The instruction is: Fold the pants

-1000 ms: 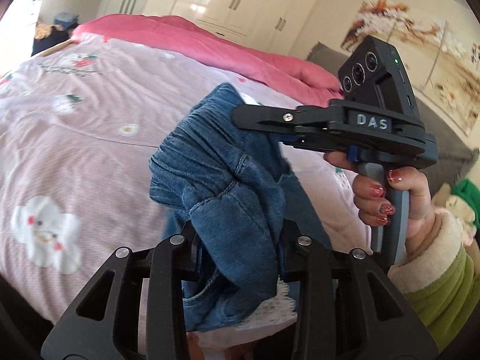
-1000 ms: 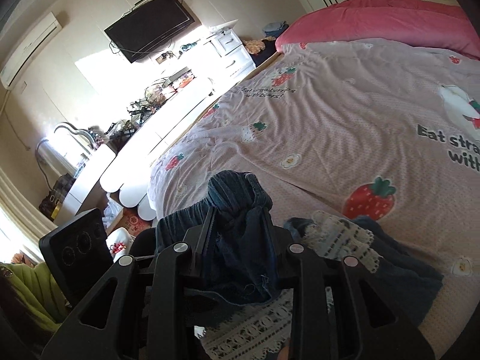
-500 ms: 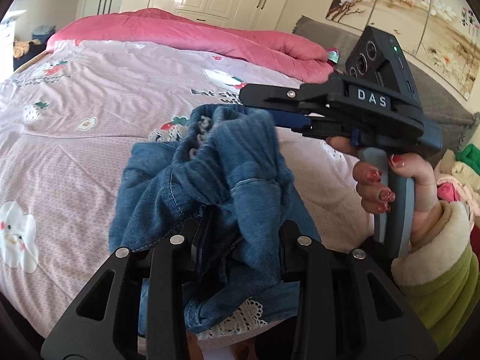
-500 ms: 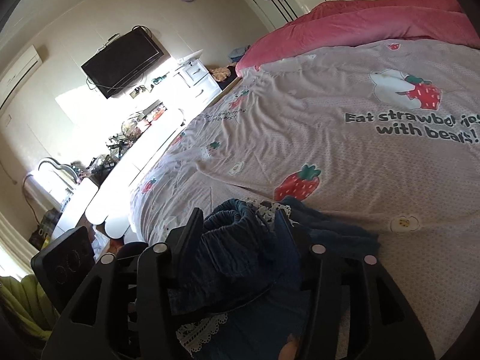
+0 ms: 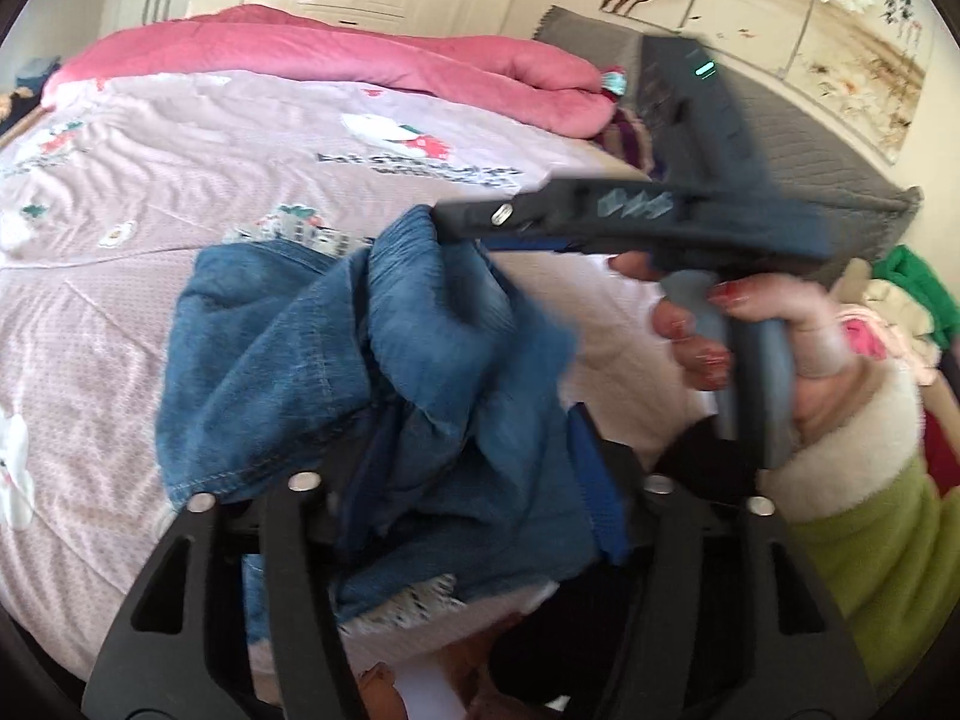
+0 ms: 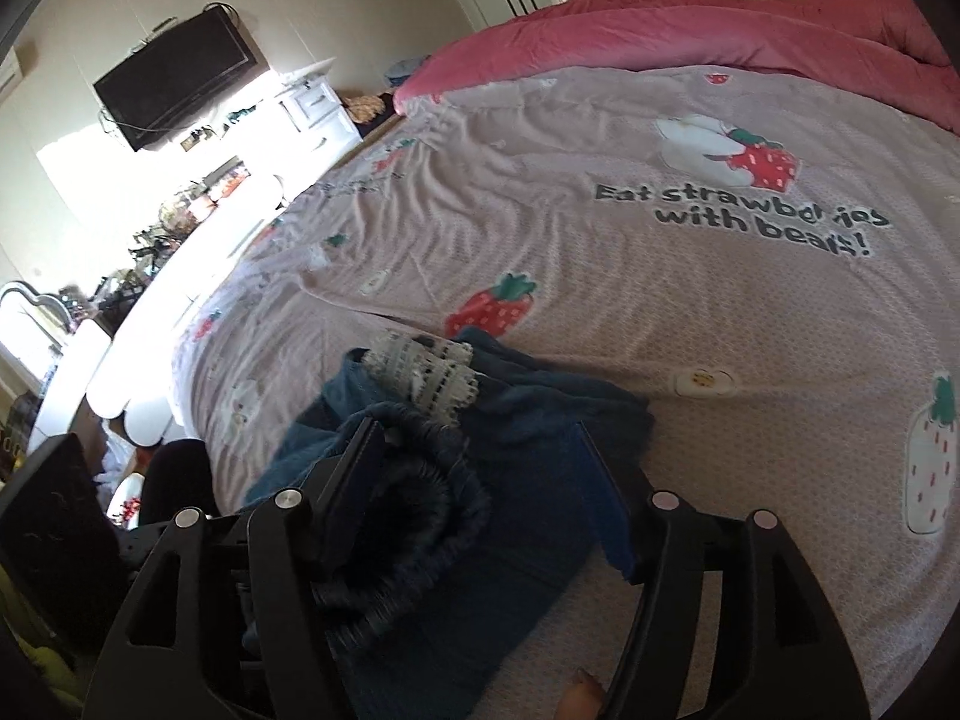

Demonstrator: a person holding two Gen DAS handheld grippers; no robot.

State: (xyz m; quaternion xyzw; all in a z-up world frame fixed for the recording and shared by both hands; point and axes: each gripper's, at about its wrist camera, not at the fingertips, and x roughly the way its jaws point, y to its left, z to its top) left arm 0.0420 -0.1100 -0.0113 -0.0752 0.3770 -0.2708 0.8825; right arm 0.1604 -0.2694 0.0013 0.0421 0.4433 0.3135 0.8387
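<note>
Blue denim pants [image 5: 384, 360] are lying bunched at the near edge of the bed, on a pale pink quilt [image 5: 180, 156] printed with strawberries and bears, with a strip of white lace trim [image 6: 429, 369] showing at the far end of the heap. The left gripper [image 5: 474, 456] is standing with its jaws spread apart, the crumpled denim sitting loosely between them rather than being pinched. The right gripper [image 6: 480, 468] is likewise standing wide open; the gathered elastic waistband [image 6: 402, 516] is resting against its left finger, while its right finger is hanging clear over the flat cloth. In the left wrist view the right gripper's body is blurring across the frame above the pants, held by a hand [image 5: 774, 348] with red-painted nails. A pink duvet [image 6: 720, 30] is lying along the far side of the bed.
</note>
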